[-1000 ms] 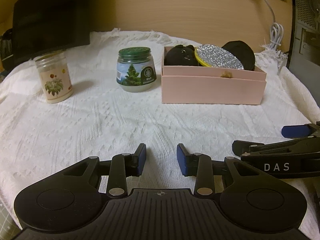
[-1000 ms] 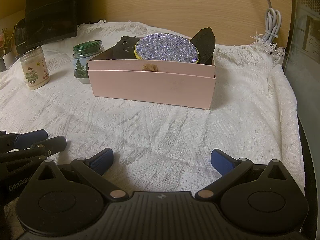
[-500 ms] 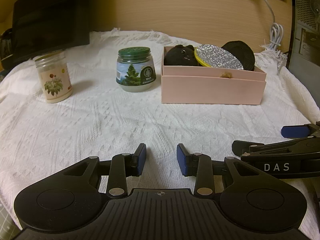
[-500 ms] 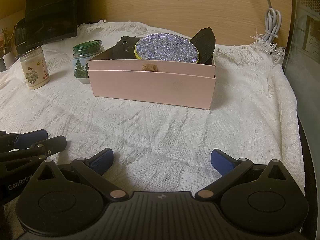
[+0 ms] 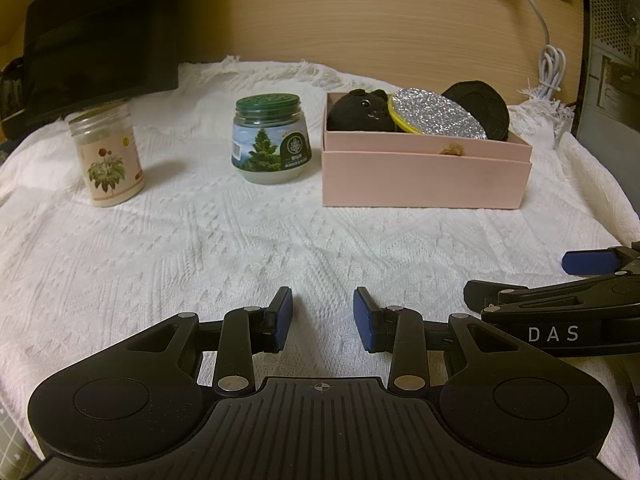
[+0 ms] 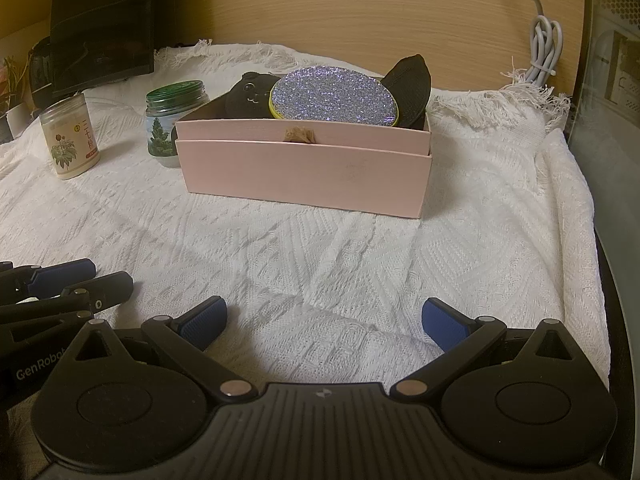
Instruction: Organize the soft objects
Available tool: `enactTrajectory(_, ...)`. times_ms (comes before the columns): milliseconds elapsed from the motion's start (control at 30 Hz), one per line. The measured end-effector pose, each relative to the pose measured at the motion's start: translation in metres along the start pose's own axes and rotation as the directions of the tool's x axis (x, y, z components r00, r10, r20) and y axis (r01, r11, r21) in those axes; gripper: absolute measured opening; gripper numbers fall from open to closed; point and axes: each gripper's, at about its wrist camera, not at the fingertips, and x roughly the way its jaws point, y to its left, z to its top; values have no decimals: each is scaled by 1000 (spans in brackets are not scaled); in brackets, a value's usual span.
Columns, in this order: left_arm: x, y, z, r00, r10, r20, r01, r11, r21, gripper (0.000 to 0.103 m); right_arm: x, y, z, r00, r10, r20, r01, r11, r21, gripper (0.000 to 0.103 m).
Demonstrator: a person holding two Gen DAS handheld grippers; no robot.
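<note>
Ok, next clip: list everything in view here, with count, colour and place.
Open cardboard box: 1, pink, cloth centre-right.
Plush cat toy: 1, black, box's left end.
Glittery round pad: 1, silver with yellow rim, leaning in box.
Round fabric pad: 1, black, box's right end.
Green-lidded jar with tree label: 1, left of box.
Flower-label jar: 1, cream, far left.
Knitted cloth: 1, white, covering surface.
Coiled cable: 1, white, back right.
Left gripper: black, blue pads, empty.
Right gripper: same, wide open.
</note>
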Motion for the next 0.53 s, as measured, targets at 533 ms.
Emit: enactTrajectory(533, 0, -1, 0, 1000, -1, -1, 1, 1000, -6, 38, 0, 0, 0, 1000, 1, 0, -1, 1000, -1, 103)
